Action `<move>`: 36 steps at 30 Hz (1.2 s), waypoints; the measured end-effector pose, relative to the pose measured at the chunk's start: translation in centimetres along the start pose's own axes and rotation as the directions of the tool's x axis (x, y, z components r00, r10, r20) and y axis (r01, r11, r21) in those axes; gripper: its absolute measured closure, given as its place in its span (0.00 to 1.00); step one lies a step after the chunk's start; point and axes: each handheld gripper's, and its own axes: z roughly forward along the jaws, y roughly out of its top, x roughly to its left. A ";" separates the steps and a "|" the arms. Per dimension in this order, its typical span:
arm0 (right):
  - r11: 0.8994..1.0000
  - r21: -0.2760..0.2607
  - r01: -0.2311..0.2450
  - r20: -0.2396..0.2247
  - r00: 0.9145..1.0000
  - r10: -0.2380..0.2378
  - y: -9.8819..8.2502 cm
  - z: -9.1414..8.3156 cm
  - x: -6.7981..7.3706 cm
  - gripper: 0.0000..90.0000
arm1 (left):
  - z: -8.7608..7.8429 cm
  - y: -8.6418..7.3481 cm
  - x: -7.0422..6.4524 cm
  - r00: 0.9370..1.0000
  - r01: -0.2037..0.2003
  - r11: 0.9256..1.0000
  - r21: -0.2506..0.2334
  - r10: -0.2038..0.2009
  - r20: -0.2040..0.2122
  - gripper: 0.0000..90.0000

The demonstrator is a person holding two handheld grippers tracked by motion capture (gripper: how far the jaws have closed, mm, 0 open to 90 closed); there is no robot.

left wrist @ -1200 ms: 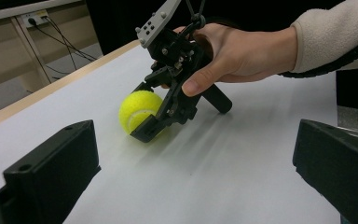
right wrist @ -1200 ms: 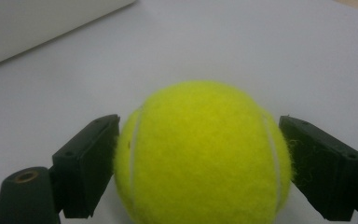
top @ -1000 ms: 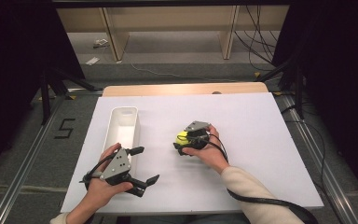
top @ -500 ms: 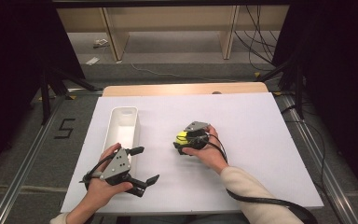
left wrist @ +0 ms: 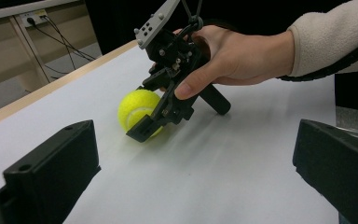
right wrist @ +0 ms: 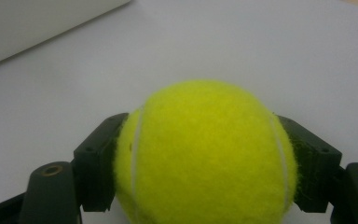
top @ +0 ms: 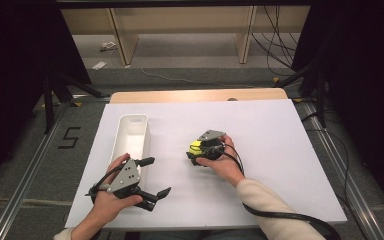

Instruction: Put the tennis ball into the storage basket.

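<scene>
A: Right gripper [top: 194, 151], what's the state?
B: Clamped on the tennis ball [right wrist: 205, 154]. Right gripper view has a jaw pad pressed into the felt on each flank, ball sitting between them and bulging forward past the tips.

A: Ball on the table [top: 280, 165] or up in the air?
B: Looks down on the white surface or barely off it. Left gripper view shows the tennis ball [left wrist: 137, 111] with its shadow right under it; can't tell if there's a gap.

A: Left gripper [top: 152, 176]?
B: Jaws spread wide, nothing between them. Ball lies out ahead of its tips, well apart. So the right hand [top: 220, 161] is the one on the ball, no contest.

A: Long axis?
B: It's a sphere, none. The white tray [top: 130, 136] has one though: runs away from the person, lying off the far side of the ball from the right fingers' point of view, just beyond the left gripper's tips.

A: So the next move?
B: My guess: carry the ball toward the tray, which is across from the right jaws and beside the left ones.

A: View differences?
B: High view gives the tray-ball-gripper layout, but the ball is half hidden under the gripper body. Right gripper view gives actual pad contact. Left gripper view gives the side look at the right hand [left wrist: 233, 60] wrapped around the grip.
</scene>
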 end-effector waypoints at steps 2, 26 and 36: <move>1.000 -0.002 0.005 0.003 1.000 -0.005 0.0 -0.1 -0.1 0.28 | 0.0 0.0 0.0 1.000 0.001 1.000 0.000 -0.001 0.000 0.00; 0.998 -0.056 -0.002 -0.004 1.000 0.002 1.1 -1.3 0.0 0.29 | 0.0 0.0 0.0 1.000 -0.002 1.000 -0.001 0.002 0.001 0.00; 0.997 -0.074 -0.005 0.002 1.000 0.005 1.6 -1.8 -0.2 0.29 | 0.0 0.0 0.0 1.000 -0.001 1.000 -0.001 0.001 0.002 0.00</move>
